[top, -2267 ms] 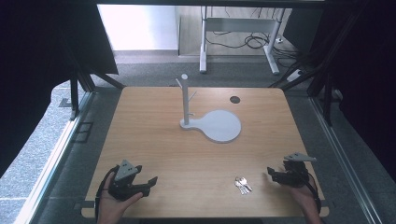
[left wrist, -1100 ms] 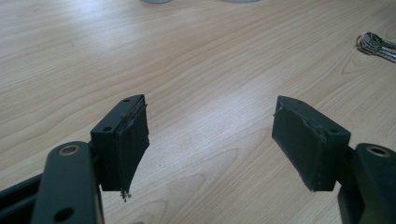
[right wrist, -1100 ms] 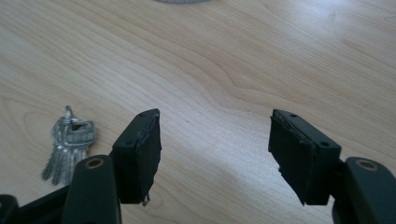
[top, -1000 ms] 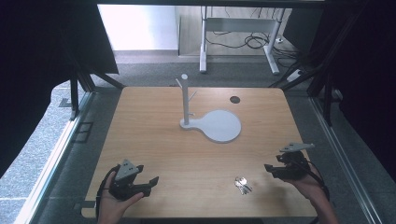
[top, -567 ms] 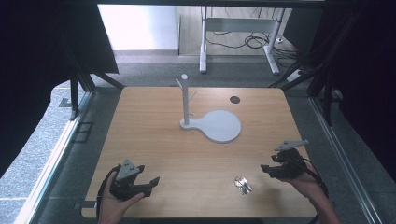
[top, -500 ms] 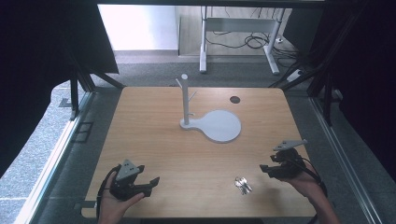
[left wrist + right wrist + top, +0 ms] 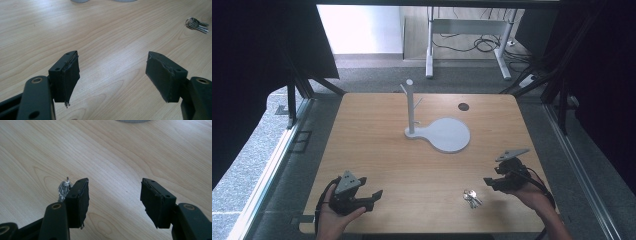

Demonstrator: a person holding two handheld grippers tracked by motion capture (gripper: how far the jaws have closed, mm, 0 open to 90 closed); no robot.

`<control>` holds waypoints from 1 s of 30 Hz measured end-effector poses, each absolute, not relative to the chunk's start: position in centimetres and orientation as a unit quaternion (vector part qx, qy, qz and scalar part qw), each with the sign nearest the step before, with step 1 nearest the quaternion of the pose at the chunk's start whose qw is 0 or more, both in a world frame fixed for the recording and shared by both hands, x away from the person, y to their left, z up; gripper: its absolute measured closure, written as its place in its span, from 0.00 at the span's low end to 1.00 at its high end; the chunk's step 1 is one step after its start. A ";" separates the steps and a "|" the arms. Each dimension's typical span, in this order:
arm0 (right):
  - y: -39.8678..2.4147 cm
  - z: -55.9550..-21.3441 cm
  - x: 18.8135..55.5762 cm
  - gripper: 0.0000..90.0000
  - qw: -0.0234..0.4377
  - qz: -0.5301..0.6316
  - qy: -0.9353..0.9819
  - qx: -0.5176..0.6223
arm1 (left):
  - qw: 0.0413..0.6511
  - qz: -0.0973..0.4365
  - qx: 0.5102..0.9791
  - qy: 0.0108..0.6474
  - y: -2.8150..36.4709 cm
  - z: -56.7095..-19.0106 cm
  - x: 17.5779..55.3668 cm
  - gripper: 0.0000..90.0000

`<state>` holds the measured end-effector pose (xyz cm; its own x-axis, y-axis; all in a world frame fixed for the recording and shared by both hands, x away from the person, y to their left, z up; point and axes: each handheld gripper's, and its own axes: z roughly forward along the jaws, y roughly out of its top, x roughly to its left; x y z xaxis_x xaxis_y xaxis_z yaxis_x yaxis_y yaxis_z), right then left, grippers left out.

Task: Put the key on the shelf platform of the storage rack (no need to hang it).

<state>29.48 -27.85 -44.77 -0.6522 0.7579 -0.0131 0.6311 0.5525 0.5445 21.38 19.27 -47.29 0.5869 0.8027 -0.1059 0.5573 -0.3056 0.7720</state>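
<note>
Bare table (image 7: 377, 145) around keys (image 7: 471, 198); stand (image 7: 411, 107) well apart.

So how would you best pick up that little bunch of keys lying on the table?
Probably from straight above, closing on the ring end of the keys, where the bunch bulks highest. They lie flat on the table, so a sideways approach finds little to pinch. The right tool is nearest, its jaws open.

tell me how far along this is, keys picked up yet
Not yet. The keys lie flat on the table, untouched. The right gripper hangs just beside them, fingers apart, nothing between. The left gripper waits open. Grasping them remains, probably then hanging them on the stand.
</note>
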 end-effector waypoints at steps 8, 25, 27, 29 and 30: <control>-26.7 -45.6 29.7 0.46 0.109 0.241 0.884 0.387 | 0.403 0.151 0.793 0.431 19.4 -47.5 21.6 0.30; -24.9 -48.1 29.2 0.48 0.074 0.221 0.895 0.381 | 0.404 0.151 0.793 0.429 19.4 -47.3 21.5 0.30; -24.6 -48.4 29.0 0.48 0.068 0.216 0.897 0.379 | 0.405 0.153 0.793 0.429 19.4 -47.3 21.4 0.30; -24.3 -48.7 28.9 0.48 0.065 0.214 0.899 0.375 | 0.406 0.153 0.792 0.429 19.5 -47.2 21.4 0.30; -24.1 -48.7 28.8 0.48 0.064 0.214 0.900 0.375 | 0.407 0.153 0.792 0.429 19.5 -47.2 21.4 0.30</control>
